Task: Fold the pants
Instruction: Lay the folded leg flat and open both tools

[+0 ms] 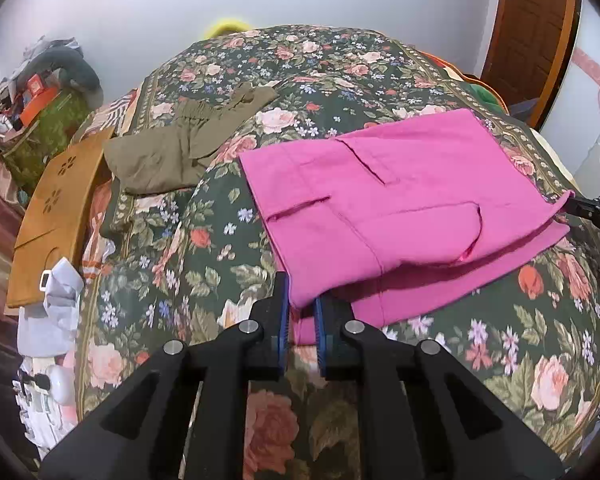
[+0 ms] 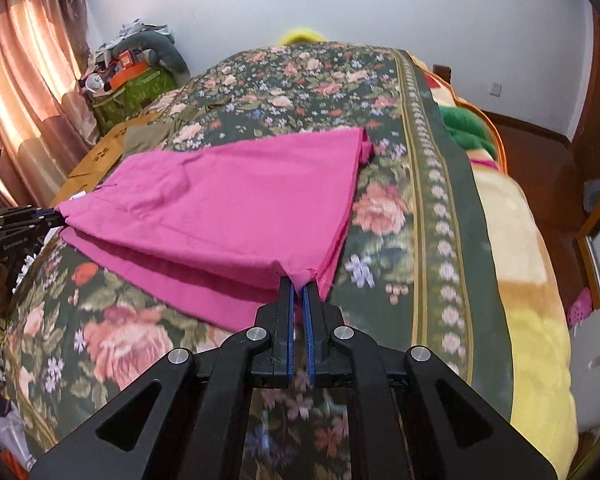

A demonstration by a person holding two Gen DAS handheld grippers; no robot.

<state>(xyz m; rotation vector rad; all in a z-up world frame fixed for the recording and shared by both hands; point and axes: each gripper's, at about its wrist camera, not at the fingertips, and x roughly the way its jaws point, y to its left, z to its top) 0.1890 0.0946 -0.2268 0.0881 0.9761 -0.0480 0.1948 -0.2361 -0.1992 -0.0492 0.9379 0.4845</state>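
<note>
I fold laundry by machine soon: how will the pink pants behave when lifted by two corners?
Pink pants look floppy: the edge sags between the held corners. Probably light, thin cloth. Layers may slide apart.

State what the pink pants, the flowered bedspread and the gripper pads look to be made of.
Pink pants: thin woven fabric, likely cotton, matte; it creases softly and shows stitched pocket seams.
Flowered bedspread: printed textile, matte, perhaps slightly plush; too blurred to be sure.
Pads: blue with a ridged edge, probably rubber or soft plastic, set in black plastic-looking fingers.

Floral bedspread [image 1: 340, 76], olive garment [image 1: 172, 148], pink curtain [image 2: 24, 80], wooden door [image 1: 536, 28]
</note>
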